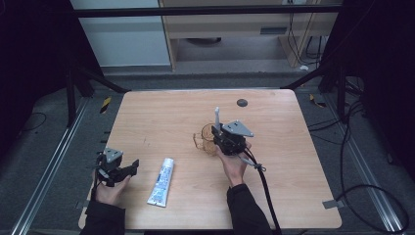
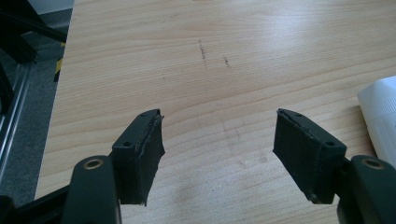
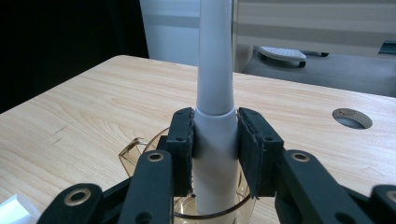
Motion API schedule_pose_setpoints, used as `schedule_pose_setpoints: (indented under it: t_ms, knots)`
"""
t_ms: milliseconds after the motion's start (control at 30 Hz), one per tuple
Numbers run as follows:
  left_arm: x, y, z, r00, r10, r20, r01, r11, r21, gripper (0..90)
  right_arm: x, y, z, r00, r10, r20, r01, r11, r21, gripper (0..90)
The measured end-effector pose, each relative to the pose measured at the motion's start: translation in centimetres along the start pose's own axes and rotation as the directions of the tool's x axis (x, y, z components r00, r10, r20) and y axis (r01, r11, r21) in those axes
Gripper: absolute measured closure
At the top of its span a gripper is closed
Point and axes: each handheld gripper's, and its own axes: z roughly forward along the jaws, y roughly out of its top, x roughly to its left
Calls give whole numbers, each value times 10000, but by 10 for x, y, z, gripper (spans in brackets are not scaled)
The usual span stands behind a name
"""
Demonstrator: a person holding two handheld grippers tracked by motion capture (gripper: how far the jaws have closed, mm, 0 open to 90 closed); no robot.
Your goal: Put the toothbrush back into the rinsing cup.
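A white electric toothbrush stands upright in a clear amber cup, and my right gripper is shut on its handle just above the cup's rim. In the high view the toothbrush rises over the amber cup near the table's middle, with the right gripper at it. A white toothpaste tube lies flat toward the front. My left gripper rests at the front left, open, nothing between its pads, and the tube's end lies just to its right.
The wooden table has a round cable hole near its far edge. A black cable trails from the right gripper toward the front. Dark frame bars and floor cables surround the table.
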Motion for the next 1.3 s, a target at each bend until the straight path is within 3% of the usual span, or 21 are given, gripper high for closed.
schedule_pose_setpoints:
  t_ms: [400, 867, 1033, 1300]
  knots:
    - [0, 0, 0, 10000, 5, -1, -5, 10000, 5, 320, 0, 0, -3, 10000, -15, -84, 16, 9999, 106, 667]
    - [-2, 0, -2, 9994, 324, -106, -326, 9992, -214, 370, 2, -3, -1, 10000, -21, -56, 22, 9998, 215, 614]
    - [-1, 0, -2, 9996, 274, -58, -275, 9994, -219, 391, 2, -3, -1, 10000, -49, 84, 49, 10000, 30, 536]
    - [0, 0, -3, 9999, 146, 22, -146, 9995, -263, 396, 0, 1, -5, 9997, 35, 235, -32, 9999, -133, 341]
